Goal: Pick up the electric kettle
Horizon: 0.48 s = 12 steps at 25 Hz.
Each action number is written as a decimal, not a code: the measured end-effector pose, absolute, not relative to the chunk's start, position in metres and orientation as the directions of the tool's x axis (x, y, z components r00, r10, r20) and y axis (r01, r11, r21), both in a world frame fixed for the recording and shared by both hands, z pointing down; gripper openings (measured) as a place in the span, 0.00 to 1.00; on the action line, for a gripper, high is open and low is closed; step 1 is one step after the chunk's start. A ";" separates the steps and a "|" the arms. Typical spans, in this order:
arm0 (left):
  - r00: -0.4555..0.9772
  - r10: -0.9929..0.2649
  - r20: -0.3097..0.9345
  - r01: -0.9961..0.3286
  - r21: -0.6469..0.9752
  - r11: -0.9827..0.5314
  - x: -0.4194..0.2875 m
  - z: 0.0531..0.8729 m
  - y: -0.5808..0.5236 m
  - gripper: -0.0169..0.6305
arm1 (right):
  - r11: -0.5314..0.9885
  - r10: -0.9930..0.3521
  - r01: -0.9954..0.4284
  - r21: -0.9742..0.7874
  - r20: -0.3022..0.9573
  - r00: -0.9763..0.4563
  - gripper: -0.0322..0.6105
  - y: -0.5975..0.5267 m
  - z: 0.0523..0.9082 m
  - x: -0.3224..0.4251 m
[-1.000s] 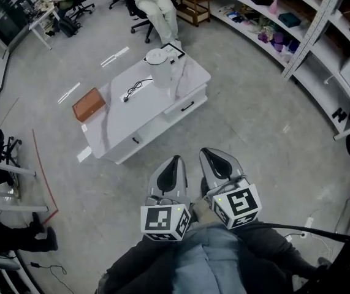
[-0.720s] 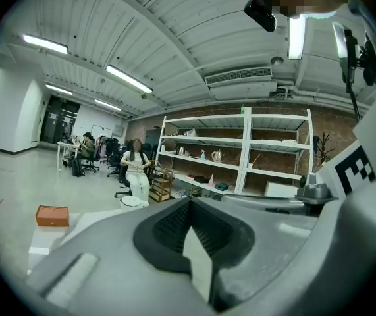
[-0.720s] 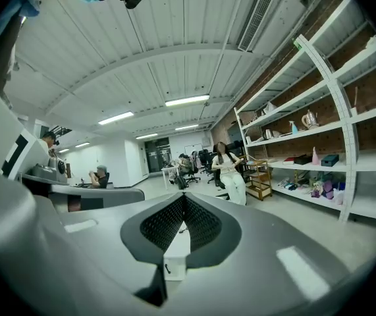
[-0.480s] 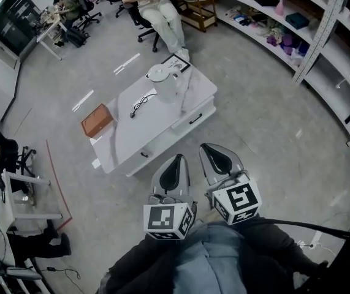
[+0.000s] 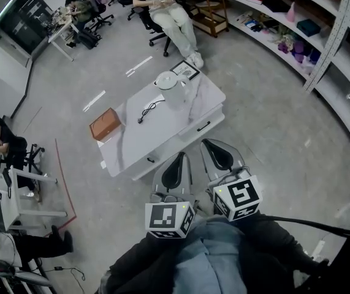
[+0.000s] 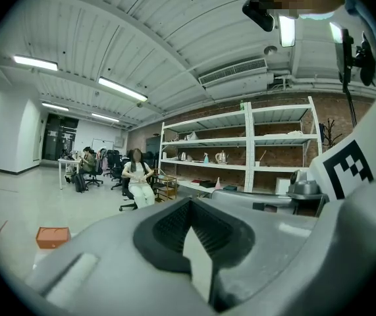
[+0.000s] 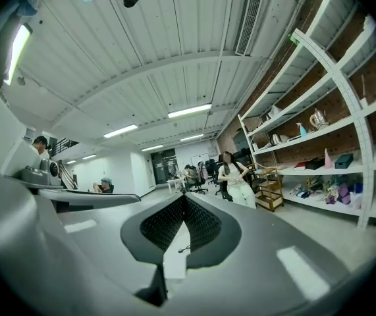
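Head view: kettle [image 5: 173, 89] stands upright at the far end of the table [image 5: 162, 132], with the cord [image 5: 149, 111] and box [image 5: 105, 124] lying nearer the middle. Left gripper [image 5: 175, 171] and right gripper [image 5: 219, 158] are held close to the body, well apart from the table. Over the last second the table and kettle have drawn nearer in frame. This is judged to be an approach on foot, with the reach not yet begun.

Left gripper view: jaws closed tip to tip, nothing between them. Box shows low at left; kettle not seen.

Right gripper view: jaws likewise closed and empty, with a strip of table showing beyond them. Whichever claw takes the kettle must open first.
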State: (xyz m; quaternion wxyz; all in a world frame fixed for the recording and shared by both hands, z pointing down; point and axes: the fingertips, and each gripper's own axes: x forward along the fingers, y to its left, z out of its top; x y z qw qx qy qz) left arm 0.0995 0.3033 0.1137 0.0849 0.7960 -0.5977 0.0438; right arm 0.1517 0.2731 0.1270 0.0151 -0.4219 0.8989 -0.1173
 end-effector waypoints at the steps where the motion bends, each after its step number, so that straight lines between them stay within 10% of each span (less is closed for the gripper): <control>1: 0.279 -0.944 0.173 -0.960 0.085 -0.268 0.098 0.115 0.301 0.04 | 0.618 -0.760 -0.753 -0.224 0.074 -0.646 0.09 0.270 0.128 0.150; 12: 0.253 -0.953 0.166 -0.963 0.143 -0.230 0.061 0.132 0.255 0.04 | 0.633 -0.742 -0.751 -0.190 0.129 -0.658 0.09 0.227 0.146 0.117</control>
